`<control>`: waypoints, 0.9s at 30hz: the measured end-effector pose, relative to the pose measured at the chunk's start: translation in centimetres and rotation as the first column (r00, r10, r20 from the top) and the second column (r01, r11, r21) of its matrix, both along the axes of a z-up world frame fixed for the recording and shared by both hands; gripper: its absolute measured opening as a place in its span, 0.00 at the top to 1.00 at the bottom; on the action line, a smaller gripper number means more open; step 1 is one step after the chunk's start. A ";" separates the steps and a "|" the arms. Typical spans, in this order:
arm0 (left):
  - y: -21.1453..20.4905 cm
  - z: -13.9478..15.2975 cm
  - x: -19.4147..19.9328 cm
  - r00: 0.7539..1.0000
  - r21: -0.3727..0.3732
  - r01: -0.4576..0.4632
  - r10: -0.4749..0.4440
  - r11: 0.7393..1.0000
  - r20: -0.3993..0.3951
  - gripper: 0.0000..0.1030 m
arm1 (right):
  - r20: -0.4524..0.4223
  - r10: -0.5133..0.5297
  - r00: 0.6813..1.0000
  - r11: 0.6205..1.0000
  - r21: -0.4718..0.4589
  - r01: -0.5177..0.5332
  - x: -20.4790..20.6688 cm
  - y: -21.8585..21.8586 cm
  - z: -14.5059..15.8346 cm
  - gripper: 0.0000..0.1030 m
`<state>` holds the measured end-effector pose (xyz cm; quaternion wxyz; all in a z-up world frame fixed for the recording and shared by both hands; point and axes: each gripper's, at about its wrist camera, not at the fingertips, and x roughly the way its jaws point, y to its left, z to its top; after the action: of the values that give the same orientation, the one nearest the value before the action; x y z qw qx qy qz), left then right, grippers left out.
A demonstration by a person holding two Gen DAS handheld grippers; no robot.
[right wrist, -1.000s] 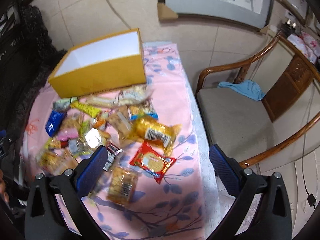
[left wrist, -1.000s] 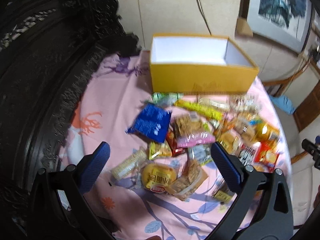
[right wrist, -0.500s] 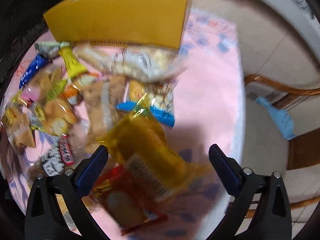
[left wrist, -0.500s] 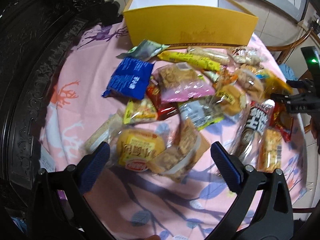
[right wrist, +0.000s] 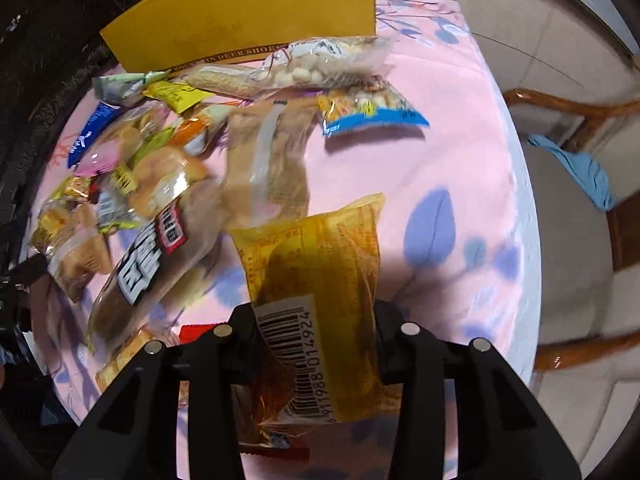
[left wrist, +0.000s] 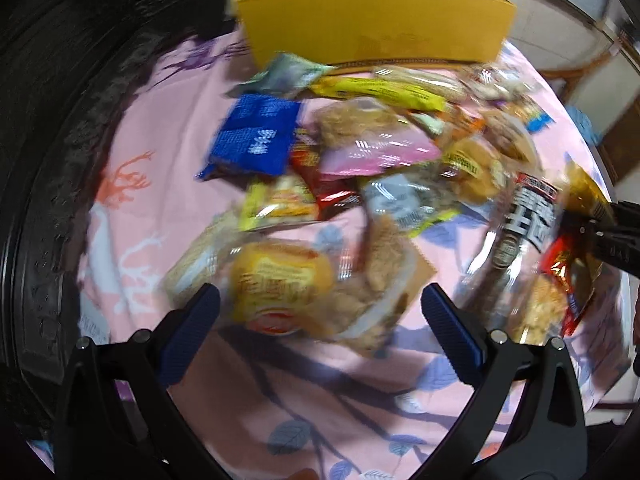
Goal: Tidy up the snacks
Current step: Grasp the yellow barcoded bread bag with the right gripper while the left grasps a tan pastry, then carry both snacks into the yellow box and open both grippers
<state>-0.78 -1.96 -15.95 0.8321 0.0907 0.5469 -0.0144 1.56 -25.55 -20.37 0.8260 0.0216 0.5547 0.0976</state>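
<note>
Many wrapped snacks lie in a heap on a pink floral tablecloth. A yellow cardboard box stands behind them, also seen in the right wrist view. My left gripper is open, low over a yellow round cake packet and a brown biscuit packet. My right gripper is shut on a yellow snack packet with a barcode; its tip shows at the right edge of the left wrist view.
A blue packet, a pink packet and a black-lettered packet lie in the heap. Dark carved wood furniture borders the table on the left. A wooden chair with a blue cloth stands right of the table.
My right gripper came down over the yellow barcode packet and closed on it. My left gripper moved lower and closer to the yellow cake packet, still open.
</note>
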 end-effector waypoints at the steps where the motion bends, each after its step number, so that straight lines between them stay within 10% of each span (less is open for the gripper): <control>1: -0.6 -0.3 0.1 1.000 0.005 0.027 -0.027 1.000 -0.007 0.02 | 0.002 -0.009 1.000 1.000 0.007 0.009 -0.2 -0.1 0.0 0.59; 11: -3.0 -4.2 0.6 0.982 0.140 0.190 -0.187 0.972 -0.031 0.02 | -0.003 -0.067 0.998 0.997 0.045 0.067 -0.4 -0.9 0.0 0.59; 13: -2.9 -3.8 0.1 0.980 0.151 0.199 -0.201 0.968 -0.002 0.18 | -0.002 -0.079 0.997 0.995 0.052 0.079 -0.6 -1.2 0.0 0.59; 15: -3.5 -3.7 -0.5 0.968 0.111 0.250 -0.252 0.962 -0.005 0.58 | 0.003 -0.088 0.996 0.995 0.056 0.088 -0.8 -1.3 0.0 0.58; 27: -1.5 -5.8 1.4 0.988 -0.128 0.144 -0.150 0.981 -0.041 0.71 | 0.024 -0.122 0.992 0.992 0.025 0.122 -1.0 -0.4 1.1 0.62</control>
<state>0.65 -3.47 -21.76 0.8187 0.0785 0.5576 -0.1122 0.60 -25.92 -19.23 0.8371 0.0637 0.5407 0.0536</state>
